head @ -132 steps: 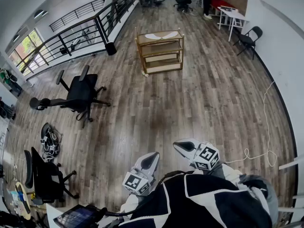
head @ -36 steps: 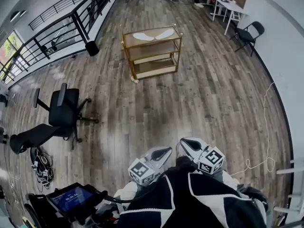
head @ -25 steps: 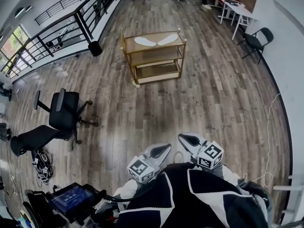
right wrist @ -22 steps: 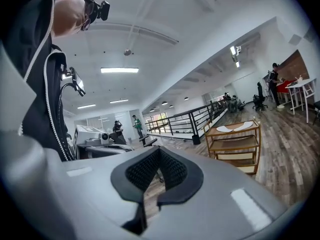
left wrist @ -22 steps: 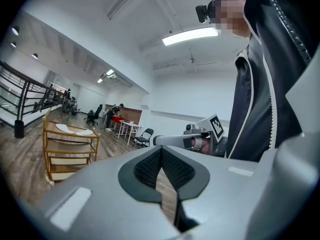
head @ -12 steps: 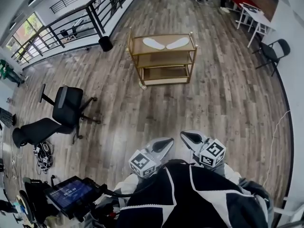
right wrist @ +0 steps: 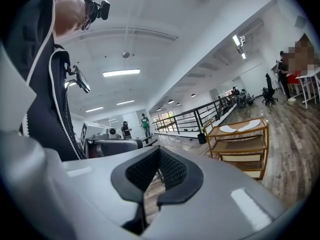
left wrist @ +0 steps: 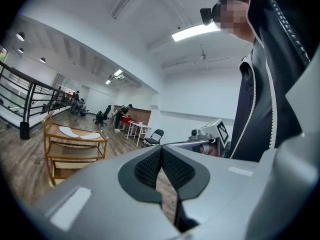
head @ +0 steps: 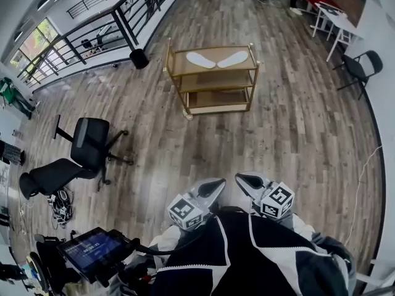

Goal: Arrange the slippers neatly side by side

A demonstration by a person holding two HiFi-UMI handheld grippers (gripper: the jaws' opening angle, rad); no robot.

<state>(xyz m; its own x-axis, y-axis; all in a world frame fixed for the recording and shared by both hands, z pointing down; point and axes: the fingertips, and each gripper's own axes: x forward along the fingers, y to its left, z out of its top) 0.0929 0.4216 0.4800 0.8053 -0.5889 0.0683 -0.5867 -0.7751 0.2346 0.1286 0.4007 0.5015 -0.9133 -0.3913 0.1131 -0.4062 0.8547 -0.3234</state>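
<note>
Two white slippers lie on the top shelf of a wooden cart [head: 210, 73] across the room: the left slipper [head: 197, 59] and the right slipper [head: 232, 58], toes angled toward each other. In the left gripper view they show as the left slipper [left wrist: 68, 131] and the right slipper [left wrist: 90, 135]; in the right gripper view as the left slipper [right wrist: 228, 128] and the right slipper [right wrist: 250, 124]. My left gripper [head: 217, 183] and right gripper [head: 241, 177] are held close to my chest, both shut and empty, far from the cart.
A black office chair [head: 86, 150] stands to the left on the wood floor, a black railing [head: 117, 23] runs along the far left. White tables [head: 330, 17] and a folding chair [head: 363, 66] stand at the far right. A tablet [head: 91, 250] sits by my left side.
The cart with the slippers has come nearer and shifted slightly right in the head view as I walk toward it. Both grippers stay shut at my chest.
</note>
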